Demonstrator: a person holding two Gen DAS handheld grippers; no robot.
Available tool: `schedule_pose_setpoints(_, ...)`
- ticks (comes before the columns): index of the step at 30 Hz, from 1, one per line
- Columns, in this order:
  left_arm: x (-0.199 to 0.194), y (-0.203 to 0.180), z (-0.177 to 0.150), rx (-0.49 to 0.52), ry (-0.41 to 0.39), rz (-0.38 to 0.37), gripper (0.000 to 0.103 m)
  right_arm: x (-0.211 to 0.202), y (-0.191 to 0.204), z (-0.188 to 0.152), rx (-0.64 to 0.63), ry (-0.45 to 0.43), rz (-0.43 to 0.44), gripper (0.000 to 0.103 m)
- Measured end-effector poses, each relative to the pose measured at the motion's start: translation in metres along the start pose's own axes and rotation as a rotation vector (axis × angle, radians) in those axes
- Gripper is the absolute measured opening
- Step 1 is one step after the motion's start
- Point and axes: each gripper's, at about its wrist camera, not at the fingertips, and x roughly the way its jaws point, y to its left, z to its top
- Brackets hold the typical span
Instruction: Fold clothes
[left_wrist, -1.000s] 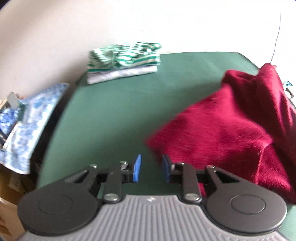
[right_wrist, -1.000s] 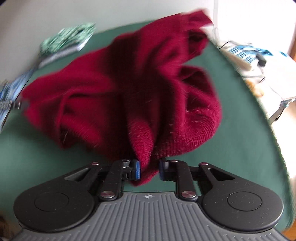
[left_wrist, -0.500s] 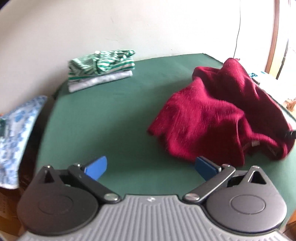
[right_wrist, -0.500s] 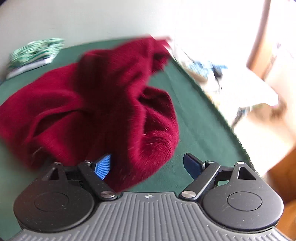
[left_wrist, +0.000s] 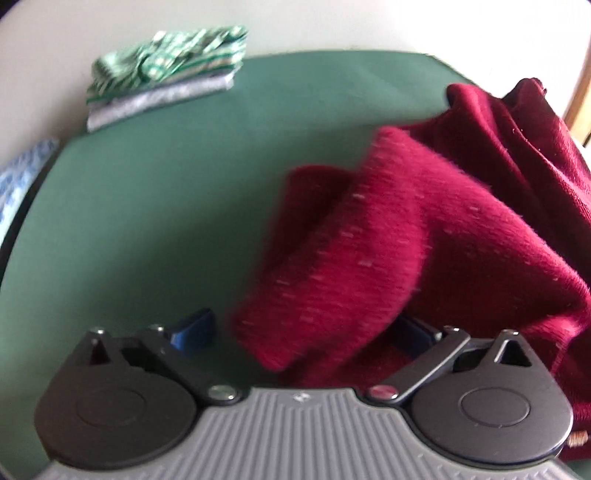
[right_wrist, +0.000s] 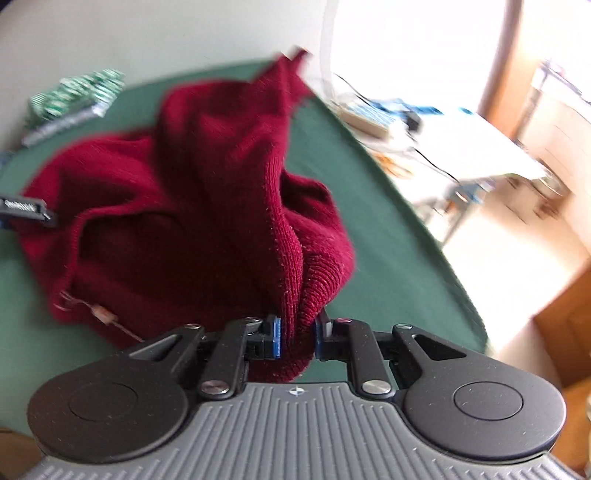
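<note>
A dark red knitted sweater (left_wrist: 388, 240) lies crumpled on the green table (left_wrist: 166, 221), towards its right side. My left gripper (left_wrist: 303, 328) hangs low over the sweater's near left fold. Its jaws stand wide and are closing; the fold lies between the blue pads without being pressed. In the right wrist view the sweater (right_wrist: 184, 206) rises in a ridge towards my right gripper (right_wrist: 297, 332). That gripper's jaws are closing, and its pads pinch the ribbed hem. A label on a thread (right_wrist: 103, 314) hangs from the sweater's near left edge.
A folded stack, green-striped on top of grey (left_wrist: 166, 74), sits at the table's far left corner against the wall. A blue patterned cloth (left_wrist: 22, 177) lies off the left edge. Beyond the right edge stands a white side table (right_wrist: 461, 147) with cables and small items.
The right gripper, open half a second ago, has closed on the sweater's hem. The left gripper opened wide, then dropped towards the sweater, whose fold now lies between its jaws.
</note>
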Motion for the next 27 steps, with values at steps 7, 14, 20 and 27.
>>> schedule_pose_setpoints(7, -0.058, -0.022, -0.039, -0.014, -0.041, -0.027, 0.008, 0.006, -0.028, -0.004, 0.059, 0.027, 0.074, 0.052)
schedule_pose_setpoints(14, -0.168, 0.048, -0.066, -0.234, -0.196, 0.091, 0.009, 0.019, -0.034, 0.008, 0.058, 0.033, 0.176, 0.055)
schedule_pose_setpoints(20, -0.27, 0.077, -0.1, -0.286, -0.327, 0.331, 0.012, -0.021, 0.003, 0.012, -0.079, -0.02, 0.516, 0.026)
schedule_pose_setpoints(27, -0.286, 0.085, -0.13, -0.346, -0.261, 0.463, 0.015, -0.047, 0.019, 0.03, -0.116, -0.119, 0.639, 0.024)
